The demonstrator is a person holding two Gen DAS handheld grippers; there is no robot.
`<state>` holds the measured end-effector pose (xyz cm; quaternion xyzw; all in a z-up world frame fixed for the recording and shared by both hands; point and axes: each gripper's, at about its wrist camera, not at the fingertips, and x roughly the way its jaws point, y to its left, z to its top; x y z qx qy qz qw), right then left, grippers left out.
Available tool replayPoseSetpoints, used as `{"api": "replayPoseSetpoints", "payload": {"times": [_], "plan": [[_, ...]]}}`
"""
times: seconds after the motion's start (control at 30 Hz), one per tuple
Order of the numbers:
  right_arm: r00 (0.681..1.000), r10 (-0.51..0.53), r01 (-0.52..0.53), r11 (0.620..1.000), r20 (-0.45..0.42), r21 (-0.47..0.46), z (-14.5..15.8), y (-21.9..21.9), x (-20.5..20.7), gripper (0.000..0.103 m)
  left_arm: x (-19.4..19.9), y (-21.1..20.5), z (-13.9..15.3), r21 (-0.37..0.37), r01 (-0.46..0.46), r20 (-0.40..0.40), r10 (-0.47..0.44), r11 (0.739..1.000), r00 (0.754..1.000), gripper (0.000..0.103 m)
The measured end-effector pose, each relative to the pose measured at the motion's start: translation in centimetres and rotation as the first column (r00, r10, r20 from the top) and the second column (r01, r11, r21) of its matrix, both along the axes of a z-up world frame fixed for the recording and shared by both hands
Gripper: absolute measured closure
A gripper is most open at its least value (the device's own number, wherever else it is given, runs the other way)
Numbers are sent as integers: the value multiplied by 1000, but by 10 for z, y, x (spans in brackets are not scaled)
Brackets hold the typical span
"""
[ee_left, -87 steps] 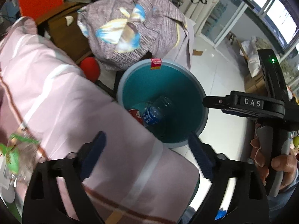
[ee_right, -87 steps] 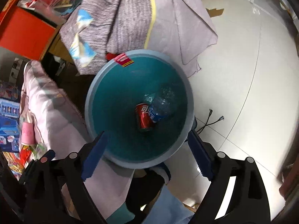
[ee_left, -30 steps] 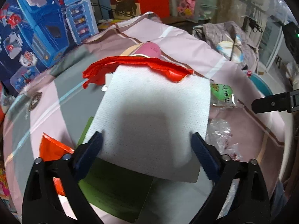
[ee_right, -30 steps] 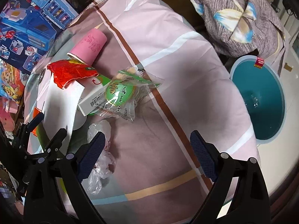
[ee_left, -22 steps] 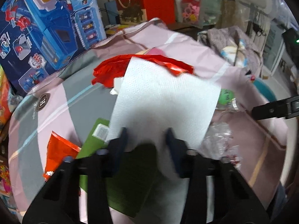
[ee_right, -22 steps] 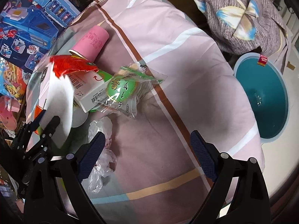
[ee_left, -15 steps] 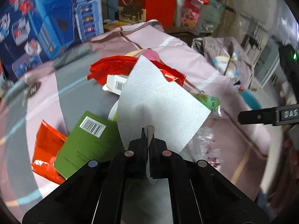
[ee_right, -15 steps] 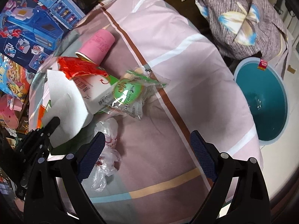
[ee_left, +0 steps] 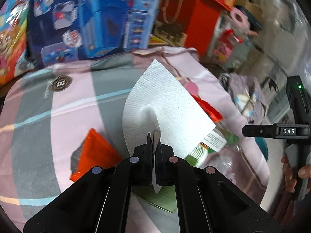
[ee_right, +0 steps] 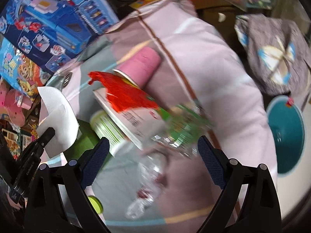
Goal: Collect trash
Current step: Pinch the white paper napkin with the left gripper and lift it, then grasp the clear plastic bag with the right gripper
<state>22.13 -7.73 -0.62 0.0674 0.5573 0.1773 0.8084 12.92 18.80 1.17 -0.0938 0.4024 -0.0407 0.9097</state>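
We have the left gripper (ee_left: 154, 141) clenched on a white paper napkin (ee_left: 167, 106), its two jaws pressed together with a pinched fold of the sheet between them. The rest of the napkin fans up and away from the tips, lifted clear of the striped pink and grey bedspread (ee_left: 58, 104) below. In the right wrist view the same napkin (ee_right: 58, 116) shows at the left edge, standing off the bed in the grip of that tool.

Our right gripper (ee_right: 153, 159) hangs released, its jaws spread wide with nothing between them, above the pile of litter. Under it we see a pink paper cup (ee_right: 141, 66) lying on its side, a torn red wrapper (ee_right: 124, 91) draped over a white carton (ee_right: 124, 120), and a clear plastic bag (ee_right: 151, 176); the picture is blurred here, so the green packet (ee_right: 184, 130) beside the carton is hard to make out.

An orange wrapper (ee_left: 93, 153) lies flat on the bedspread just left of the left gripper. The teal bin (ee_right: 285, 136) stands on the floor past the bed's right edge, well apart from the napkin.
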Motion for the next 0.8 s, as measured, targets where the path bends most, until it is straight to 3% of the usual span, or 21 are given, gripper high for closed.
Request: {"api": "replayPoseSetpoints", "payload": {"times": [0.17, 0.37, 0.53, 0.7, 0.8], "plan": [[998, 61, -61, 998, 10, -6, 2, 34, 3, 15, -4, 27, 0, -38, -38, 5, 38, 999, 999, 101], [986, 146, -146, 989, -84, 13, -19, 69, -12, 15, -10, 53, -4, -63, -64, 5, 65, 996, 998, 101], [990, 127, -129, 991, -61, -39, -21, 70, -14, 15, -19, 66, -8, -81, -61, -6, 61, 995, 998, 101], [997, 73, -73, 985, -4, -156, -25, 58, 0, 15, -22, 61, -12, -95, -22, -17, 20, 995, 1000, 101], [994, 109, -104, 963, 9, -247, -32, 64, 0, 15, -18, 58, -15, -106, -13, -19, 11, 994, 1000, 100]]}}
